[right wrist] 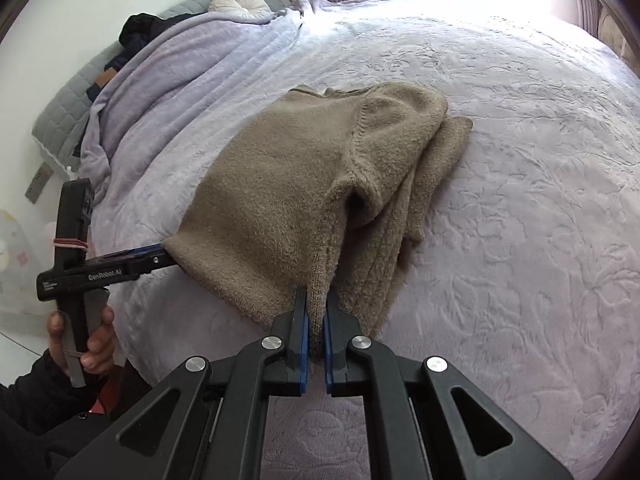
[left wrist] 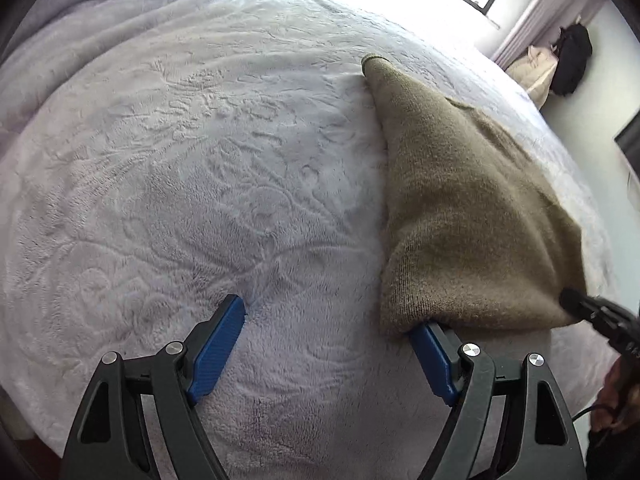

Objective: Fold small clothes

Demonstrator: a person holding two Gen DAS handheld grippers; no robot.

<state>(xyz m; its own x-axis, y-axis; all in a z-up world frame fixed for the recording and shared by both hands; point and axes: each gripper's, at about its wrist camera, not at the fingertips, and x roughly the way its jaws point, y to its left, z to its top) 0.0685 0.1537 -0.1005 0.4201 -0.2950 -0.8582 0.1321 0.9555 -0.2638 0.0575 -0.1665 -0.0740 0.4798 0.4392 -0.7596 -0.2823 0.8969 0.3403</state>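
Left gripper (left wrist: 328, 328) was spread wide with one blue pad tucked under the hem corner, right gripper (right wrist: 316, 304) was clamped tight on the hem, so the fuzzy tan knit sweater (right wrist: 304, 184) on the lavender fleece bedspread (right wrist: 520, 200) looked barely started, one sleeve folded in, long axis running toward 12 o'clock, neckline far.

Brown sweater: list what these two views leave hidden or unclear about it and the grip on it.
- Left wrist view: the tip of one finger of the left gripper goes under the brown sweater; its contact is covered.
- Right wrist view: the sweater's underside and folded layers rest against the blanket, unseen.
- Right wrist view: the hem inside the right gripper is covered by the shut jaws.
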